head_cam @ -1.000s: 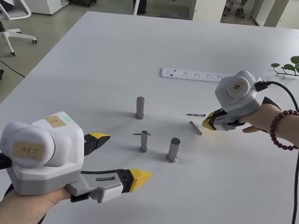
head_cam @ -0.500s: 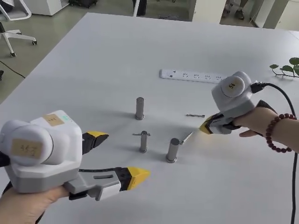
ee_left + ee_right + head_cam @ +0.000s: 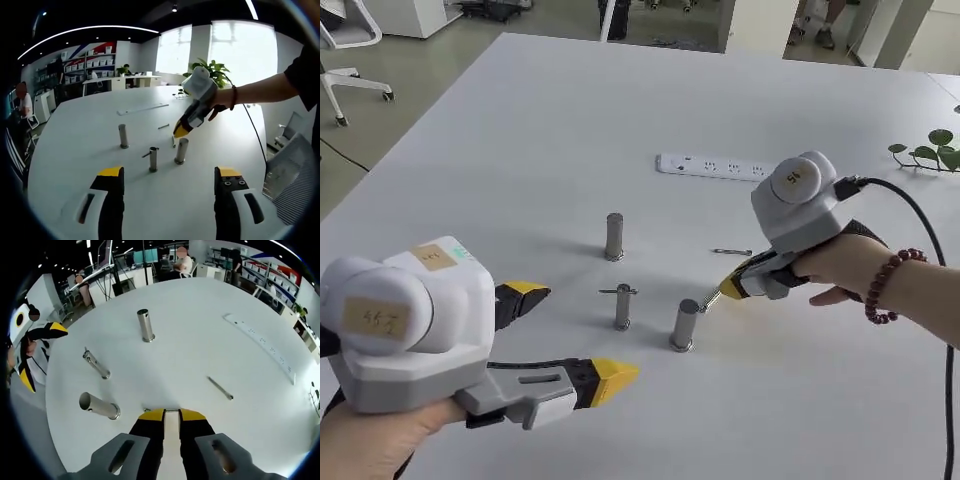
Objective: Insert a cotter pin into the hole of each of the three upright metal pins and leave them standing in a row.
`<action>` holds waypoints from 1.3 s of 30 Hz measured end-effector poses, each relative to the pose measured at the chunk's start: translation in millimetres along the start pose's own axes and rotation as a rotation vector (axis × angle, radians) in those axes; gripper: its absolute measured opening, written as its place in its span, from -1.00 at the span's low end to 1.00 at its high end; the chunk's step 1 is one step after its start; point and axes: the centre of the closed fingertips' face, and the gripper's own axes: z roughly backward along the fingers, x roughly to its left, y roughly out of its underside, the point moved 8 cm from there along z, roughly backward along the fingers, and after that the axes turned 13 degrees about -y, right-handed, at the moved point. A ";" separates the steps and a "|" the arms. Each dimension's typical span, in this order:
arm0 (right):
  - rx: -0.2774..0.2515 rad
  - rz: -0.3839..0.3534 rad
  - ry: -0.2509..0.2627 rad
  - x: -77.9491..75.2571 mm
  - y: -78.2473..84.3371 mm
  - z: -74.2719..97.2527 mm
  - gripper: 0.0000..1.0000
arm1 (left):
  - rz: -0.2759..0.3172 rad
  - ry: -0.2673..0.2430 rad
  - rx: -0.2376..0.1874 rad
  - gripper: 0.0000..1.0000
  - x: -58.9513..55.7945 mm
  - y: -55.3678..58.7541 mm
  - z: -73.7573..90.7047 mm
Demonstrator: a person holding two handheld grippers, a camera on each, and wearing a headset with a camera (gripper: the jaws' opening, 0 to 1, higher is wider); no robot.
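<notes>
The table [image 3: 520, 150] is smooth matt white. The pins [image 3: 614, 237] [image 3: 623, 306] [image 3: 685, 325] are brushed grey metal, the cotter [image 3: 708, 301] thin bare metal. The left gripper [image 3: 570, 331] and right gripper [image 3: 731, 290] are matt grey plastic with paper labels. At 12 o'clock, the strip [image 3: 715, 166] is white plastic.

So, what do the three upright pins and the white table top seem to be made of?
The three upright pins look like steel or a similar metal: grey, satin, with soft highlights along their sides. The table top looks like white matt laminate, smooth and nearly without reflections; its core cannot be told.

A power strip [image 3: 715, 167] and plant [image 3: 928, 148] sit on the table [image 3: 520, 120].
</notes>
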 end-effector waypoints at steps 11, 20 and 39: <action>0.006 -0.083 0.007 19.1 -1.4 -8.6 -0.61 | 0.006 -0.001 -0.007 0.46 1.7 0.9 2.9; -0.010 -0.126 0.090 11.9 0.7 -12.1 -0.60 | 0.006 -0.006 -0.002 0.45 4.0 3.6 5.1; 0.021 -0.199 0.095 12.3 10.2 -11.4 -0.70 | 0.012 -0.006 -0.002 0.44 5.1 4.5 5.5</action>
